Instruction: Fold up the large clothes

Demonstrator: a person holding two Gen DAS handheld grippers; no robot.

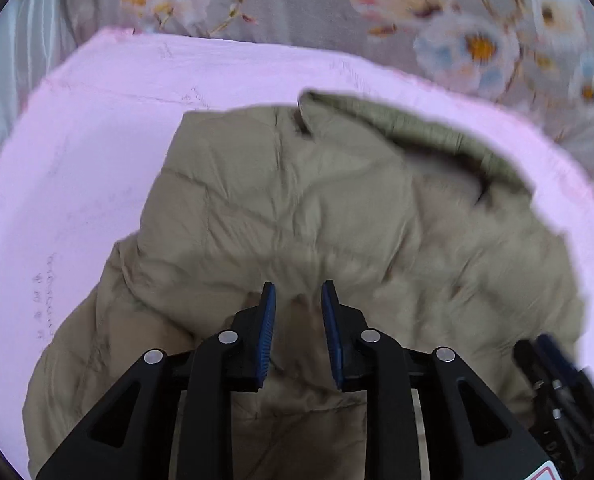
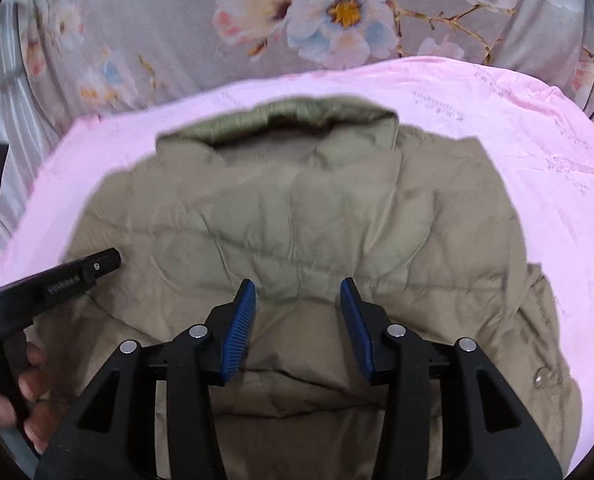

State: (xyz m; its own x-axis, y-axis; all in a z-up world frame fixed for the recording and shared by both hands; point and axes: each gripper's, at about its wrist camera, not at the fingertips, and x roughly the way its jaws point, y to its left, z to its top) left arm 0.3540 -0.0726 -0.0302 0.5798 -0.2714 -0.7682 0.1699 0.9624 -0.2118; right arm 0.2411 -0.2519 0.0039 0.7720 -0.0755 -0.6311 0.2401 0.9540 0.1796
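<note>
A quilted khaki jacket [image 2: 297, 216] lies spread flat on a pink sheet [image 2: 537, 168], its greener collar [image 2: 297, 120] toward 12 o'clock in the right wrist view and toward 1 o'clock in the left wrist view. The pink sheet rests on a grey floral bedspread [image 2: 169, 32] that fills the top of both views, from 10 to 2 o'clock. A fold of the jacket crosses just ahead of both sets of tongs, and a round snap button [image 2: 542, 376] shows on the jacket's edge at 4 o'clock in the right wrist view.

The left tongs [image 1: 298, 289] hang over the jacket's lower middle, their blue-padded jaws narrowly apart with nothing pressed between them; only jacket fabric shows in the gap beneath. The right tongs [image 2: 297, 285] stand moderately apart, likewise gripping nothing, over the same khaki cloth. Whether either set of tips touches the fabric cannot be told.

In the right wrist view, the left tongs' black body reaches in from 9 o'clock, its tip over the jacket's left edge, held by a person's hand [image 2: 29, 400] at 8 o'clock. In the left wrist view, the right tongs appear blurred at 4 o'clock, above the jacket's right side. The left wrist view is smeared along its right half.
</note>
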